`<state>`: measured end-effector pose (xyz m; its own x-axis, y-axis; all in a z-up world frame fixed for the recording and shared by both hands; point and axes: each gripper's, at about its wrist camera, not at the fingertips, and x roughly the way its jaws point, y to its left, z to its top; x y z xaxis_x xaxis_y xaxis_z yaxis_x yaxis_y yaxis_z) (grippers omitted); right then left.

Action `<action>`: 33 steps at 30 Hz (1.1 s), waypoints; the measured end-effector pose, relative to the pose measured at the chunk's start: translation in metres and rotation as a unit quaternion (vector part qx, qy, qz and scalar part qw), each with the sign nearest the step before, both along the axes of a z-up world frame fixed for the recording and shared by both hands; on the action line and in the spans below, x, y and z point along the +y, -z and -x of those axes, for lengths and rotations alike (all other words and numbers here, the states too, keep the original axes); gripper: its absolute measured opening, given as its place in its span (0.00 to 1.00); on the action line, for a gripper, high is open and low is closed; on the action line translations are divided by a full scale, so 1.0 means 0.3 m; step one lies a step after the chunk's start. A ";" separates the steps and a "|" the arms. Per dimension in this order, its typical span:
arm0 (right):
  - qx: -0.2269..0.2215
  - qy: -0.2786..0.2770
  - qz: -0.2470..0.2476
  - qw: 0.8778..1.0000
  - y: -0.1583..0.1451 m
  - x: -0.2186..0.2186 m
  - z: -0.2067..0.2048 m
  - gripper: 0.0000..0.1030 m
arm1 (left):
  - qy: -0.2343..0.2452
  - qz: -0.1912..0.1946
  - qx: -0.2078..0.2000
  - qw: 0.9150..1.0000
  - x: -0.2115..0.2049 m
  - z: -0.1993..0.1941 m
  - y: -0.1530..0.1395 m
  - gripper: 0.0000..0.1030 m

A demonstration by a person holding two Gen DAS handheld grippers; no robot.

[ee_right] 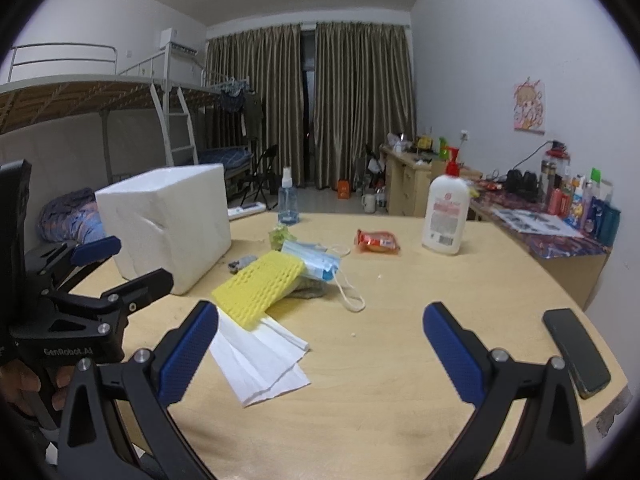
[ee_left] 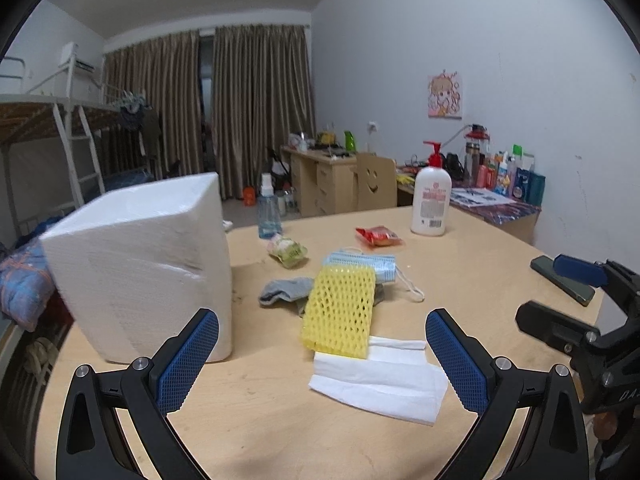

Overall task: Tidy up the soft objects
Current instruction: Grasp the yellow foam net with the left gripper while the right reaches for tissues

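Note:
A yellow foam net [ee_left: 340, 312] [ee_right: 260, 284] lies mid-table over a folded white tissue [ee_left: 380, 380] [ee_right: 260, 360] and a grey sock [ee_left: 284, 290] [ee_right: 242, 262]. A blue face mask [ee_left: 364, 264] [ee_right: 316, 258] lies behind it. A white foam box [ee_left: 140, 264] [ee_right: 168, 220] stands at the left. My left gripper [ee_left: 322, 344] is open and empty, just before the tissue. It also shows in the right wrist view [ee_right: 124, 260]. My right gripper [ee_right: 320, 340] is open and empty over bare table right of the tissue. It also shows in the left wrist view [ee_left: 560, 288].
A lotion pump bottle [ee_left: 430, 200] [ee_right: 446, 212], a red snack packet [ee_left: 378, 236] [ee_right: 378, 240], a green-white wrapper [ee_left: 288, 250] and a blue spray bottle [ee_left: 268, 212] [ee_right: 289, 200] stand farther back. A dark phone [ee_right: 576, 352] [ee_left: 560, 280] lies near the table's right edge.

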<state>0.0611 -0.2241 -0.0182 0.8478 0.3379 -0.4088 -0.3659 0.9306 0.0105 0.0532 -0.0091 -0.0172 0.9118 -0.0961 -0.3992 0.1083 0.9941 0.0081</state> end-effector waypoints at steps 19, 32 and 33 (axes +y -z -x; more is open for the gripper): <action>0.101 -0.094 0.029 0.990 0.093 0.040 -0.168 0.96 | 0.038 0.029 0.121 0.992 -0.008 -0.297 0.087 0.96; 0.132 -0.143 0.049 0.980 0.133 0.082 -0.204 0.96 | 0.055 0.021 0.190 0.980 -0.041 -0.432 0.158 0.76; 0.135 -0.144 0.049 0.979 0.137 0.082 -0.206 0.96 | 0.056 0.023 0.198 0.978 -0.042 -0.446 0.167 0.74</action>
<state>0.1230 -0.1995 -0.0594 0.5794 0.4949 -0.6476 -0.6102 0.7901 0.0580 0.1869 -0.0217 -0.0673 0.6696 -0.2134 -0.7114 0.2032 0.9739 -0.1009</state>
